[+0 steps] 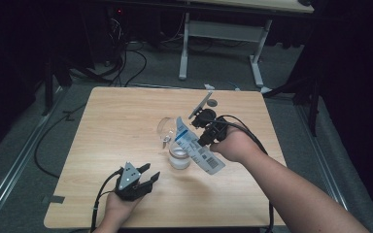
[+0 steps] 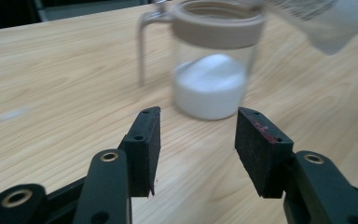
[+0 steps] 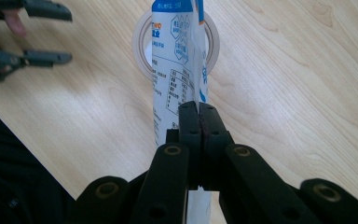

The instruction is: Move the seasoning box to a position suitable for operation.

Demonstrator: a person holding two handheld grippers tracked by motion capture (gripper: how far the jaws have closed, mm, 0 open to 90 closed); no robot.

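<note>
We pinch the bag (image 1: 197, 145) in our right gripper (image 3: 198, 112), tilted mouth-down over the jar (image 1: 177, 154) to pour, while our left gripper (image 1: 145, 175) waits spread and empty.

Barcode and illegibly small blue print on the bag (image 1: 198, 148).

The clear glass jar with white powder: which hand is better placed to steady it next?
Left, probably. The left hand-held gripper is open and empty, facing the clear glass jar; the right hand-held gripper is clamped on the white-and-blue printed packet.
</note>
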